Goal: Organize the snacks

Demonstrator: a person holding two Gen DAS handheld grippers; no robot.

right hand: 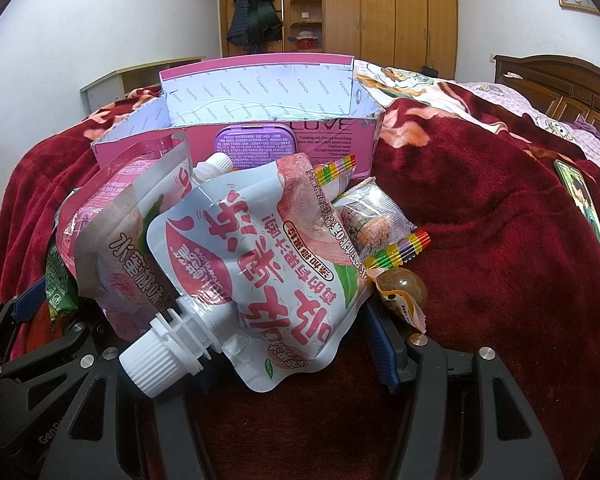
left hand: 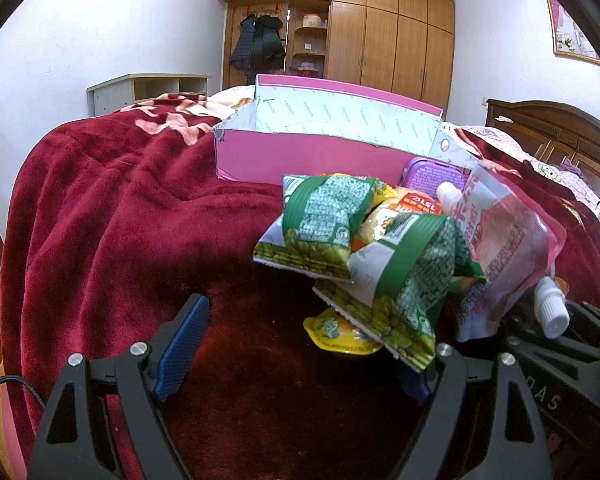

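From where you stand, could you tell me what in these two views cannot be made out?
- Pink box floor: both views, hidden by its front wall.
- Right hand-held gripper: right wrist view, left finger hidden by the peach drink pouch, so any grip is unclear.
- Yellow jelly cup: left wrist view, mostly under a green pea packet.
- Purple case: label too small.

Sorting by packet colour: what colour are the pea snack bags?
Green, with white edges; the pea bags show best in the left wrist view.
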